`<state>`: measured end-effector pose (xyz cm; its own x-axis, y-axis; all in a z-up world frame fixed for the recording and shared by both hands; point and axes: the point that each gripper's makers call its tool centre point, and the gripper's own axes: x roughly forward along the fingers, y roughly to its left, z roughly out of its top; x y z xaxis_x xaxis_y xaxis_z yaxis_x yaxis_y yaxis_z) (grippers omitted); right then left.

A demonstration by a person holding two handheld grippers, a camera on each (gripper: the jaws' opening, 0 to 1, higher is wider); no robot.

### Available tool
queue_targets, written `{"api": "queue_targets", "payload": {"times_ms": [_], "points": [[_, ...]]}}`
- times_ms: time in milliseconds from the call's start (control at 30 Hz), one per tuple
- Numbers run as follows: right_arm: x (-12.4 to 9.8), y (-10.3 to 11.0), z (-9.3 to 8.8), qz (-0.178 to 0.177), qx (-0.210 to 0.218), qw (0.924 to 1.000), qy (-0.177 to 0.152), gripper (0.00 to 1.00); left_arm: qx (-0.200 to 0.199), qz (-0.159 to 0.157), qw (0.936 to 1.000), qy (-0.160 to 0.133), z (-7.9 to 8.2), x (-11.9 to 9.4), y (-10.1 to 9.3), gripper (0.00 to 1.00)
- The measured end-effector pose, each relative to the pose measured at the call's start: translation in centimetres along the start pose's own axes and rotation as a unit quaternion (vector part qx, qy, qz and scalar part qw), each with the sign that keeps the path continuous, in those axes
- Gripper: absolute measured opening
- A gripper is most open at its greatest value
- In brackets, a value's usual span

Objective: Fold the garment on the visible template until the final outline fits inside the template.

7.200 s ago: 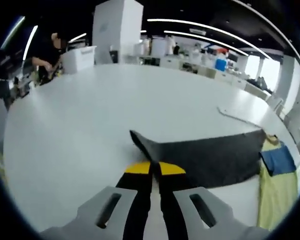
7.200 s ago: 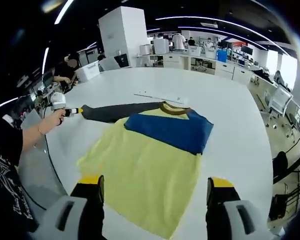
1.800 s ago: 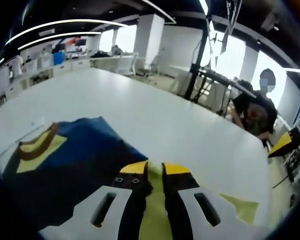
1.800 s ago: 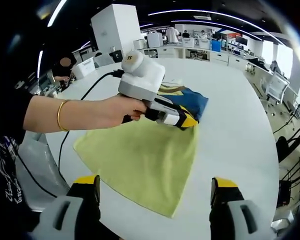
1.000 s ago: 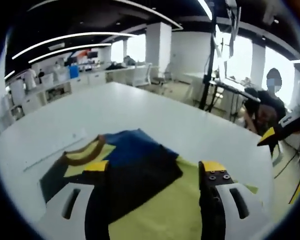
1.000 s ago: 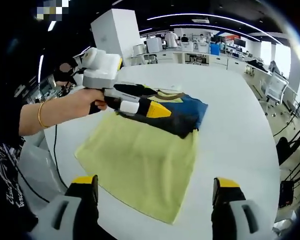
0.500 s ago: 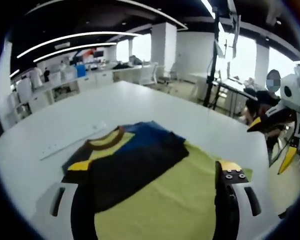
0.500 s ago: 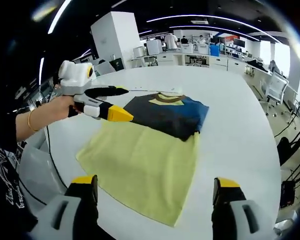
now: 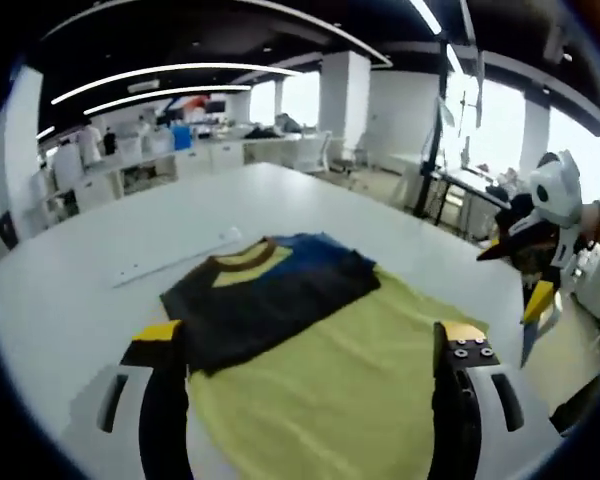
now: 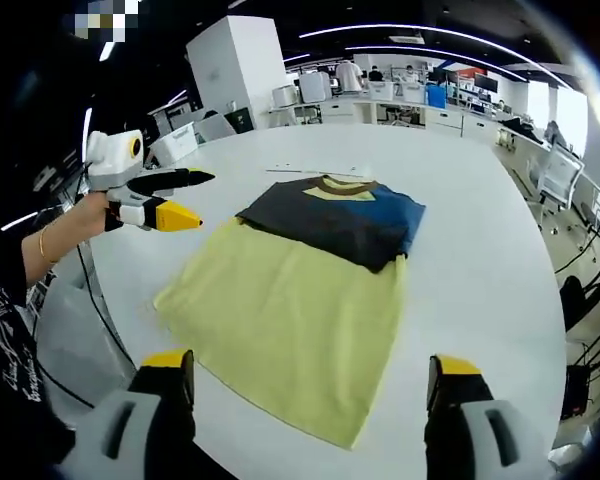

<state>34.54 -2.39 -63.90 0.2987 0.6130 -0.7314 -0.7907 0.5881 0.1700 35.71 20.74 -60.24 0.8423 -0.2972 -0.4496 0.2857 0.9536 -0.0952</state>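
Observation:
The garment's yellow body (image 10: 290, 300) lies flat on the white table (image 10: 480, 270). A dark sleeve (image 10: 310, 225) is folded across its chest, over the blue shoulder part (image 10: 395, 215) and below the brown collar (image 10: 340, 185). In the left gripper view the yellow body (image 9: 340, 380), the dark sleeve (image 9: 270, 300) and the collar (image 9: 242, 257) lie ahead of my open left gripper (image 9: 310, 340). My right gripper (image 10: 310, 365) hangs open above the hem, holding nothing. A hand holds the left gripper (image 10: 202, 198) off the garment's left side. The right gripper (image 9: 515, 277) stands at the right.
A thin white strip (image 10: 315, 168) lies on the table just beyond the collar, also seen as the strip (image 9: 175, 262). The table's rounded edge (image 10: 110, 330) runs close on the left. Office desks, a white pillar (image 10: 240, 65) and chairs (image 10: 560, 175) ring the table.
My left gripper carried the dark sleeve across the chest, let it go, opened and drew back off the garment's left side. The right gripper stayed open near the hem.

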Motion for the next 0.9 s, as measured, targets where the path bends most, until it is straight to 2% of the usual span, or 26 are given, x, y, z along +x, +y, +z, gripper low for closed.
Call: {"api": "queue_targets", "payload": {"times_ms": [33,133,233,400,633,900], "points": [[0.0,0.1,0.0,0.000,-0.002,1.0000,0.000,0.97,-0.001,0.002,1.0000,-0.004,-0.1,-0.2,0.1,1.00],[0.2,0.1,-0.1,-0.001,0.000,1.0000,-0.003,0.97,-0.005,0.015,0.9999,0.000,-1.7,-2.0,0.6,0.99],[0.4,0.0,0.0,-0.002,0.008,0.9999,-0.013,0.97,-0.005,0.029,0.9995,0.014,-3.6,-3.2,1.1,0.97],[1.0,0.1,-0.7,0.001,0.012,0.9999,-0.009,0.96,-0.017,0.041,0.9984,0.034,-6.2,-4.9,1.6,0.95],[1.8,0.1,-1.7,0.004,0.017,0.9998,-0.008,0.95,-0.043,0.054,0.9965,0.046,-8.6,-6.2,1.6,0.93],[2.6,-0.6,-3.9,0.002,0.019,0.9998,0.010,0.89,-0.061,0.072,0.9937,0.060,-12.0,-7.6,1.1,0.85]]}}
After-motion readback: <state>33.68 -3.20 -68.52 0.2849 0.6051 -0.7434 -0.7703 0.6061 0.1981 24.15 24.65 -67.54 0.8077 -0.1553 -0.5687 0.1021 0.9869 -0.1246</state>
